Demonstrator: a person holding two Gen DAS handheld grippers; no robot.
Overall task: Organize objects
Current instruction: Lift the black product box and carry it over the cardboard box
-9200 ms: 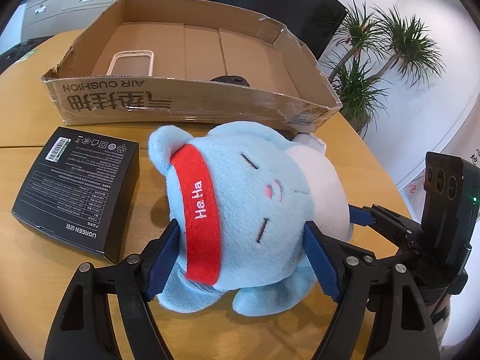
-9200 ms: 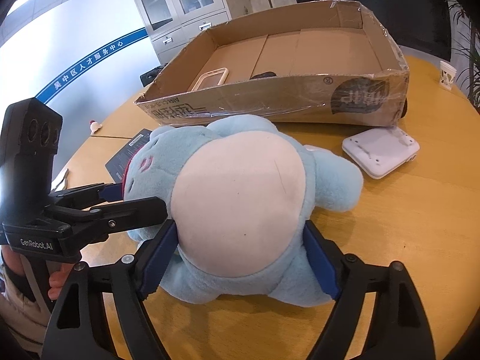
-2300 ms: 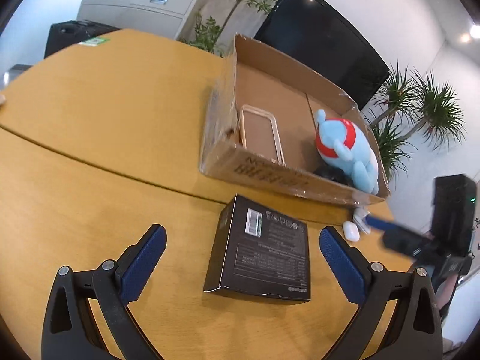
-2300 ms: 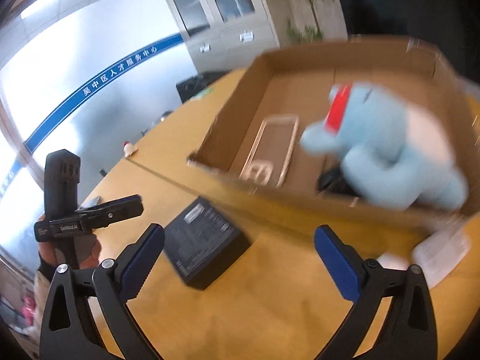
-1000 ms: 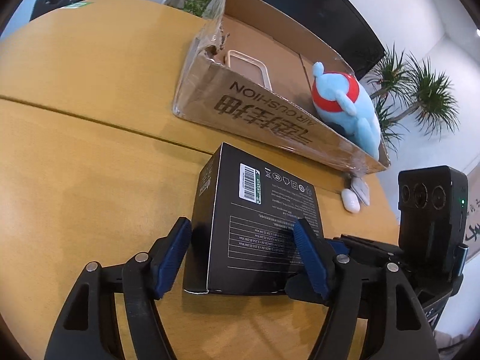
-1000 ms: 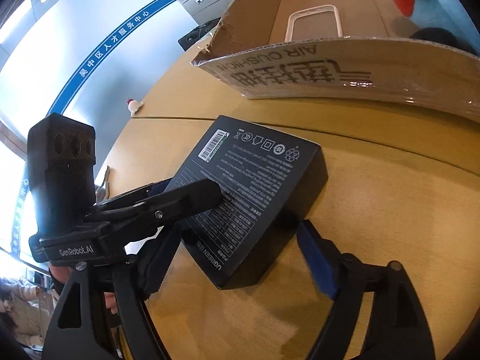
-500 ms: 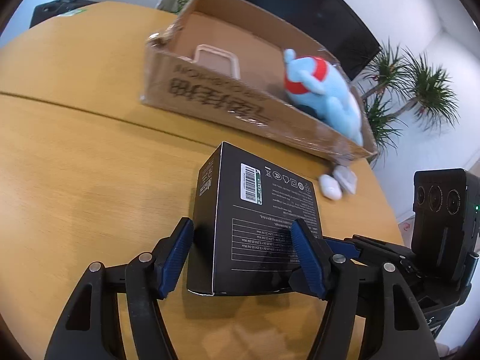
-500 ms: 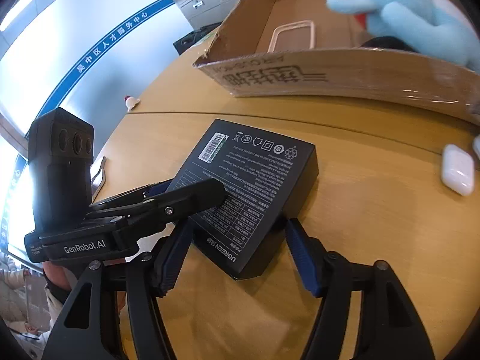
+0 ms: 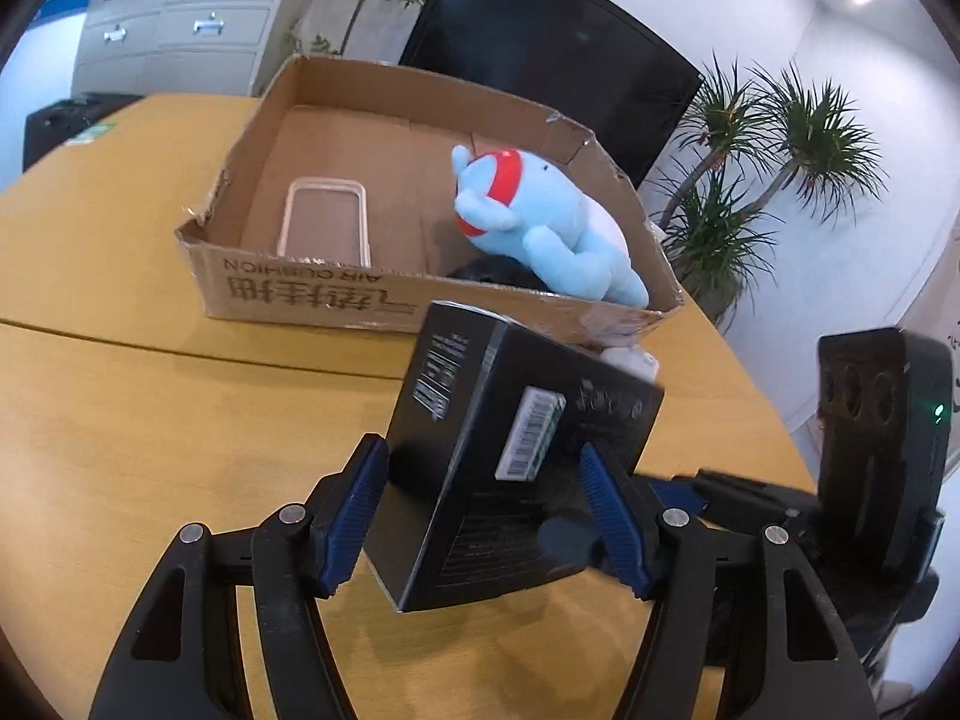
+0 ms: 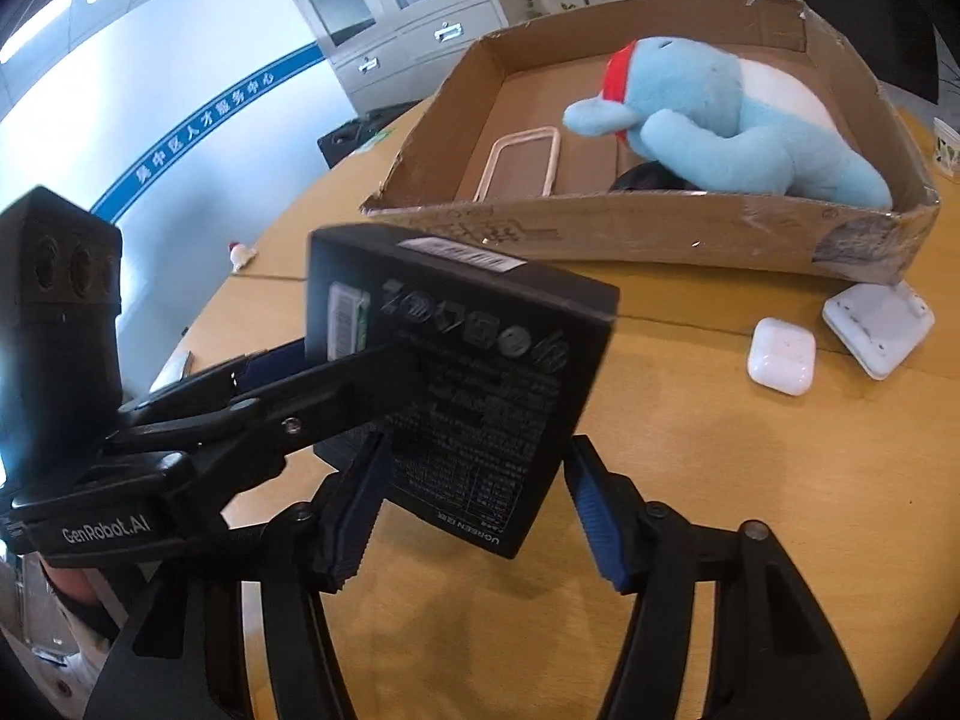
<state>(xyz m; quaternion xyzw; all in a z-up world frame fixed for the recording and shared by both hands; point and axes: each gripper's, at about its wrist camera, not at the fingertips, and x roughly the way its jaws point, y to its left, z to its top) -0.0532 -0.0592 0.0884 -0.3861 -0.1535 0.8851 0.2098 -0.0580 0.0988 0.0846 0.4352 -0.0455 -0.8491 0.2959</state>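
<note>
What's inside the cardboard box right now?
In the cardboard box: a blue plush toy at one end, an empty phone case flat on the floor, and a dark object mostly hidden under the plush, unidentifiable.

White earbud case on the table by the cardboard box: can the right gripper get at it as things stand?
Probably not yet. The white earbud case lies bare on the wooden table, but the right gripper is closing on the black product box, which the left gripper also clamps.
</note>
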